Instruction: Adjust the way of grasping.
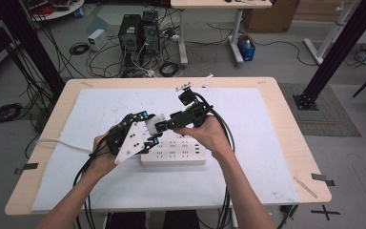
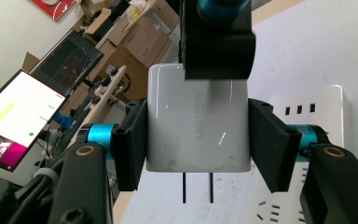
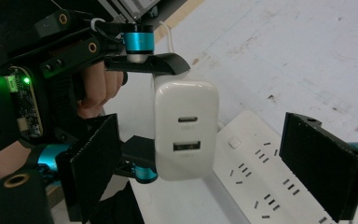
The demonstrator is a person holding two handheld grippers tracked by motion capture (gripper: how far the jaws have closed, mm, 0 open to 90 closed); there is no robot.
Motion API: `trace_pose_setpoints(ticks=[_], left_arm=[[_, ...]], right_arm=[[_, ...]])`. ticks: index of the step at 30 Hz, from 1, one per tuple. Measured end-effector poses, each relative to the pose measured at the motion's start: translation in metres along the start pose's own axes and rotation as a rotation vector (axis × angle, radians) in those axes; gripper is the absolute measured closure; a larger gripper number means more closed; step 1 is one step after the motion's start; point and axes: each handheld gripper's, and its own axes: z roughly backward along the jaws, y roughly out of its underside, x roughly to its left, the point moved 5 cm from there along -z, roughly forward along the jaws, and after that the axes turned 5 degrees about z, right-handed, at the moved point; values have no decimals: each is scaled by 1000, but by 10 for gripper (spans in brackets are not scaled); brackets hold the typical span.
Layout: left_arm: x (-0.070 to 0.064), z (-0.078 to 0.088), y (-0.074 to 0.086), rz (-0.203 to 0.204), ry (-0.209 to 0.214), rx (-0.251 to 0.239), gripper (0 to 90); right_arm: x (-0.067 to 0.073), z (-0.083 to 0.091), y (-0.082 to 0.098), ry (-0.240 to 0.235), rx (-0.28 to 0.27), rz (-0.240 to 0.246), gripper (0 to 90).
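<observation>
At left in the high view, our left gripper (image 1: 148,129) is clamped on a white charger (image 1: 153,123), its two black pads pressing the charger's smooth, glossy side faces. We hold the charger in the air just above the left end of the white power strip (image 1: 174,153), which lies flat on the white mat (image 1: 248,143) covering the wooden table (image 1: 293,129). In the left gripper view the charger (image 2: 198,122) is a rounded rectangular block of hard plastic with two thin flat prongs (image 2: 197,187) projecting from its lower end; these prongs, along its long axis, must be lined up with a slot pair in the strip (image 2: 307,105). In the right gripper view, our right gripper (image 3: 221,163) stands open, its ribbed black pads either side of the charger (image 3: 186,128) and apart from it, facing the port end. The strip (image 3: 256,182) lies beyond and below, its long axis running across the table. The left hand is the nearer to the strip's free sockets.
</observation>
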Motion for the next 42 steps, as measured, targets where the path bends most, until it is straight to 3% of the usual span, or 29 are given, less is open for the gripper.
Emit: trace_pose_setpoints(ticks=[8, 17, 28, 36, 42], left_arm=[[-4, 0, -5, -16, 3, -20, 425], [-6, -1, -8, -26, -1, -24, 425], [-5, 0, -8, -20, -4, -33, 425], [-5, -1, -8, -32, -5, -30, 425], [-6, -1, -7, -31, -6, -25, 425]], right_arm=[[0, -8, 1, -23, -7, -11, 169], [1, -10, 4, -46, -16, -5, 314], [-1, -9, 4, -54, -34, -7, 375], [0, -10, 6, -85, -39, -5, 451], [0, -9, 7, -140, -79, -22, 589]])
